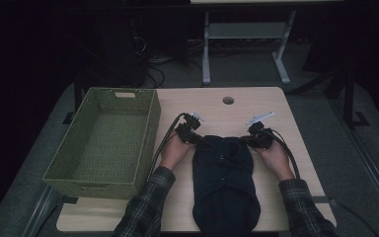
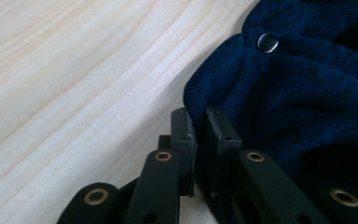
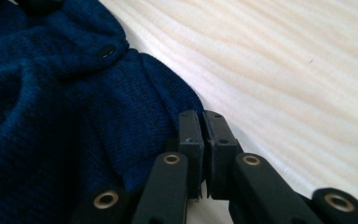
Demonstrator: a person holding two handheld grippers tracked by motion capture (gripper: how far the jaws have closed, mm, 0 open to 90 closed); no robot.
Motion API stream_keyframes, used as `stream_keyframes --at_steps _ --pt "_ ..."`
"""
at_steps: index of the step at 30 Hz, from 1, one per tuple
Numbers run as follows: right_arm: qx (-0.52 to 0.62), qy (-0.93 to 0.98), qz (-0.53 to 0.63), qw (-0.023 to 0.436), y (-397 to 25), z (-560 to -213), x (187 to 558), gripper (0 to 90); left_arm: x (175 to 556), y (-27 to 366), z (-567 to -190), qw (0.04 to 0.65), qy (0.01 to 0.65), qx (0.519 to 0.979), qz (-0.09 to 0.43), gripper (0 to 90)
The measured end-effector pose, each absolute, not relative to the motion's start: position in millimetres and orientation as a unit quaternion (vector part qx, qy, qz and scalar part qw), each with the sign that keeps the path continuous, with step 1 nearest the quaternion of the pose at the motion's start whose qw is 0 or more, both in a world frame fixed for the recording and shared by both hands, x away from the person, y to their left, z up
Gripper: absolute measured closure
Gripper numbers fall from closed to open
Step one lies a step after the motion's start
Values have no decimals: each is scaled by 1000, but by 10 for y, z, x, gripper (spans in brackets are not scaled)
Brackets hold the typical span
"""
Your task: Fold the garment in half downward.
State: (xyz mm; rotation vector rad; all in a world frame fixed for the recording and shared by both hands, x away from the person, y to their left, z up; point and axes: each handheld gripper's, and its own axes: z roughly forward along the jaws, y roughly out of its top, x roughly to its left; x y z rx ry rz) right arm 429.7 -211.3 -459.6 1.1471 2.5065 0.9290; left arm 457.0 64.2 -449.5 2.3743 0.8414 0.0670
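A green woven basket [image 1: 103, 143] with a rectangular shape and sloping sides is set on the left part of the table [image 1: 227, 111]; nothing is seen inside it, and its lattice weave is visible on floor and walls. A label slot is cut in its far wall. The table top is of pale wood with a soft grain, and 1 round hole [image 1: 228, 100] is bored near its far edge.

A dark blue knitted garment [image 1: 224, 182] is laid on the table just right of the basket, stretched from the near edge toward the middle. Its fabric is fine-ribbed and bunched into folds at the far end. A round shiny metal snap [image 2: 267, 42] is fixed near its left corner, and a darker one [image 3: 107, 50] near its right corner.

The left gripper [image 1: 197, 138] is closed on the garment's far left corner, a fold of knit being pinched between its 2 black jaws. The right gripper [image 1: 249, 141] is closed at the far right corner, jaws nearly together, with fabric caught at the edge.
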Motion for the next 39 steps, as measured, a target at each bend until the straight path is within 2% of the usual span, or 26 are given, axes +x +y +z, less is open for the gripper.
stream_keyframes --at_steps 8,23,29,33,39 --pt "397 843 339 130 -2139 -4439 4328 873 4532 682 -4236 335 325 882 64 826" --pt "362 829 373 205 -2105 -3596 4330 874 4480 719 -3417 370 297 866 155 825" --pt "347 815 388 253 -2078 -3246 4226 874 4387 711 -3097 390 283 854 194 824" --pt "337 806 409 262 -2087 -3151 4087 873 4256 726 -3085 398 272 854 195 822" --pt "329 806 422 252 -2104 -3355 3840 873 4012 786 -3268 409 265 853 188 817"
